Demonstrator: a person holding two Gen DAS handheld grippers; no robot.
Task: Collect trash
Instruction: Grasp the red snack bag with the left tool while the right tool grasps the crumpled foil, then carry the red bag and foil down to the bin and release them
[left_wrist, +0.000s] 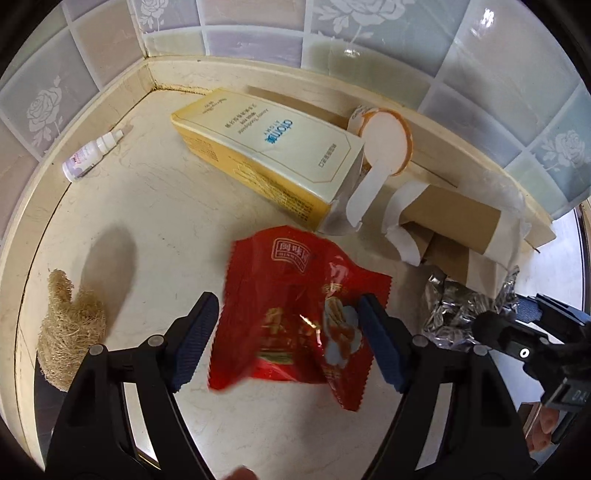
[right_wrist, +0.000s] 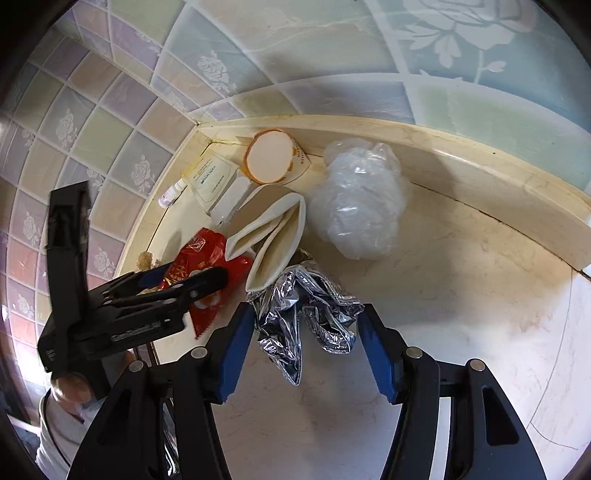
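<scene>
right at the start of it, by the look of things: nothing seems gathered yet, every scrap lies loose on the pale marbled counter in the tiled corner, and no bin or bag for collecting shows in either view.

left gripper hangs over the red snack wrapper, its blue ribbed pads spread wide. one pad sits off the wrapper's left edge, the other overlaps its right side, but i see no pinch. the wrapper is glossy, crinkled film with zigzag-cut ends, lying flat and limp on the counter.

right gripper straddles the crumpled silver foil wrapper, jaws apart with a gap on either side, nothing clamped. that foil is shiny, creased hard, bunched into folds, and rests just beside the red one.

still to be picked, i'd judge: the long cream and yellow carton, stiff card with an end flap hanging open; the round orange-rimmed lid leaning at the back ledge; the brown cardboard sleeve, folded with white edging; a clear plastic bag, soft and puffed, against the ledge; and a small white dropper bottle on its side near the wall. the fibrous loofah scrubber at the left may not be trash at all.

so both grabs look lined up, none made.
</scene>
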